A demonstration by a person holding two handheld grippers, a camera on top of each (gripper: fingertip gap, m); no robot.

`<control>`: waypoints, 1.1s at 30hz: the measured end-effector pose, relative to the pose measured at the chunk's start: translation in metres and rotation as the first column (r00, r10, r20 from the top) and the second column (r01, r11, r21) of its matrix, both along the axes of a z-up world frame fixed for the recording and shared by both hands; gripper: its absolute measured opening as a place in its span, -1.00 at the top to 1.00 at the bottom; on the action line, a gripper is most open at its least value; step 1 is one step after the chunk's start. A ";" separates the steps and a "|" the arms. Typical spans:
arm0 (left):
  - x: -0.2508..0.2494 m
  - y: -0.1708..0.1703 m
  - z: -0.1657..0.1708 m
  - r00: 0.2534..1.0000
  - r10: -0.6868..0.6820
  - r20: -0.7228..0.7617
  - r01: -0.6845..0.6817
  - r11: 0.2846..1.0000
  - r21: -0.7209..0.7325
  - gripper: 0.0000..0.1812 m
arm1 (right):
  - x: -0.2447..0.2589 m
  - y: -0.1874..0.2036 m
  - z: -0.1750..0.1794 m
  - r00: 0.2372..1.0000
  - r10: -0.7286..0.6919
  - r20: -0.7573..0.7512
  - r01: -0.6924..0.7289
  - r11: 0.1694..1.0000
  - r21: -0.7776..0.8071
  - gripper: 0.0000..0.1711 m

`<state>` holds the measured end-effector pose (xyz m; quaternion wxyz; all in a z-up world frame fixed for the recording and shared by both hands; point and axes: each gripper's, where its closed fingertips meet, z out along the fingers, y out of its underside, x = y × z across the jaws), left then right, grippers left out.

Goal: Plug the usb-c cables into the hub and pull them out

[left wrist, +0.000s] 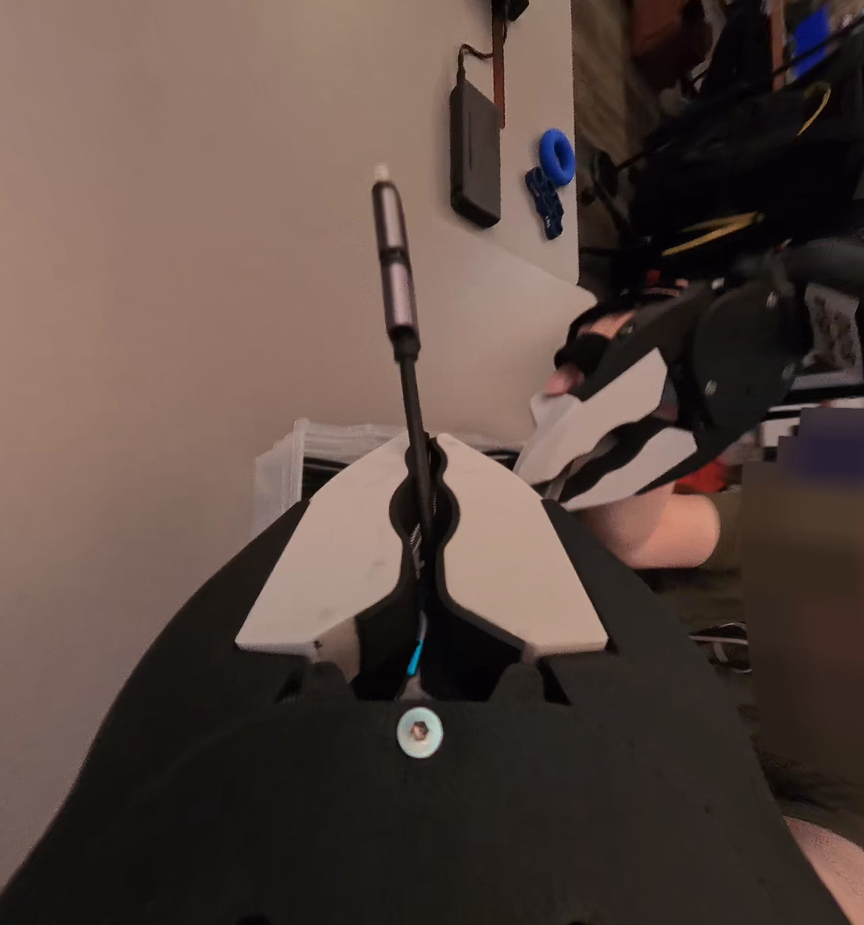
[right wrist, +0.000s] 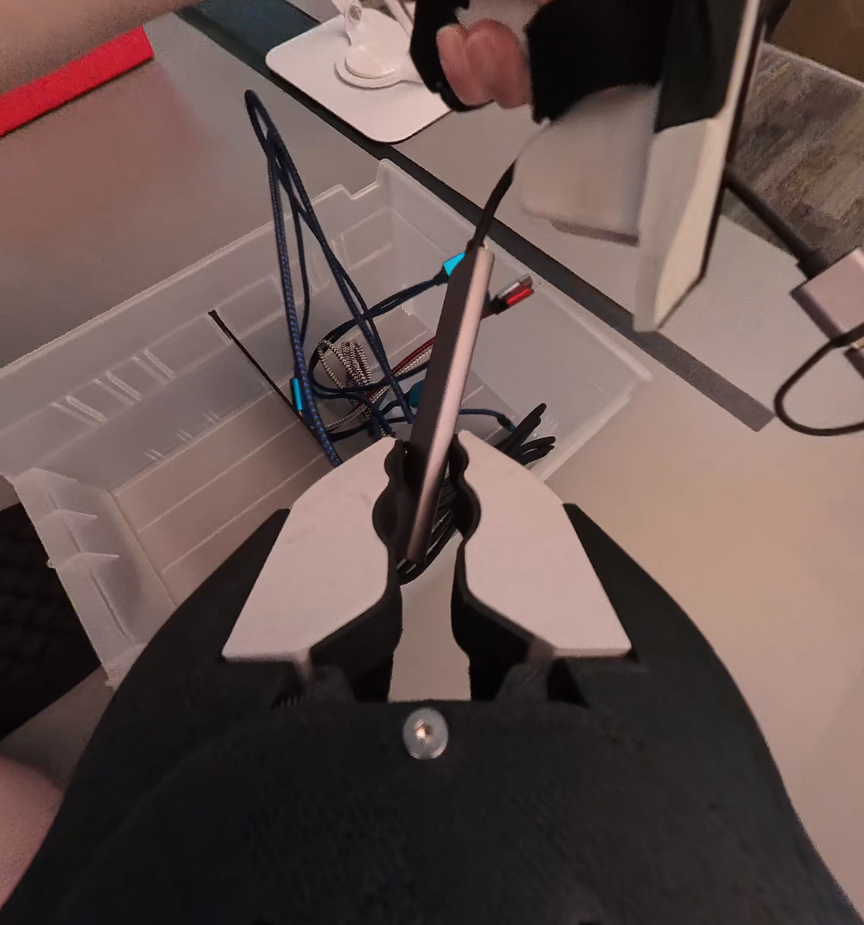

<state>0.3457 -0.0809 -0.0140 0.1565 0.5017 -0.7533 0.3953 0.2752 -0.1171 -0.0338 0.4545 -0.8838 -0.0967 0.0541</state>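
Note:
My left gripper [left wrist: 427, 443] is shut on a thin black cable [left wrist: 414, 400]. The cable's grey metal plug [left wrist: 394, 250] sticks out past the fingertips. My right gripper [right wrist: 427, 445] is shut on a slim grey hub [right wrist: 450, 375] and holds it edge-on above a clear bin [right wrist: 169, 380]. The hub's black cable [right wrist: 490, 210] runs from its far end up into the left gripper [right wrist: 595, 170], which is at the top right of the right wrist view. The right gripper also shows in the left wrist view [left wrist: 530, 440], close on the right.
The clear bin holds several braided cables [right wrist: 339, 370] in blue, red and white. A second grey adapter [right wrist: 850, 300] with a black cable lies on the table at right. A white stand base [right wrist: 369, 85], a dark power bank [left wrist: 475, 155] and a blue ring [left wrist: 557, 152] lie farther off. Some 9 cm of space lies between my two pairs of fingers.

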 end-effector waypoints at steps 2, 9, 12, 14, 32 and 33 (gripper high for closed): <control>-0.016 0.006 0.007 0.996 -0.047 0.077 0.043 0.998 0.051 1.00 | -0.001 0.002 0.000 1.000 0.015 0.022 -0.016 1.000 0.015 0.79; -0.090 0.041 -0.008 0.984 -0.120 0.133 0.068 0.937 0.342 1.00 | 0.010 0.015 0.002 0.999 -0.041 0.009 0.040 0.997 0.068 0.42; -0.108 0.045 -0.009 0.985 -0.064 0.162 0.006 0.942 0.336 1.00 | 0.006 0.017 0.005 1.000 -0.021 0.012 0.020 0.997 0.080 0.41; -0.117 0.048 -0.017 0.985 -0.047 0.164 -0.018 0.927 0.374 1.00 | 0.002 0.017 0.008 1.000 -0.012 0.027 0.010 0.996 0.083 0.45; -0.154 0.064 -0.084 0.994 -0.075 -0.074 0.105 0.659 0.744 1.00 | 0.006 0.047 -0.005 0.992 -0.119 0.026 0.120 0.992 -0.037 0.70; -0.154 0.065 -0.083 0.995 -0.062 -0.080 0.101 0.655 0.748 1.00 | 0.007 0.046 -0.006 0.992 -0.128 0.002 0.128 0.991 -0.040 0.70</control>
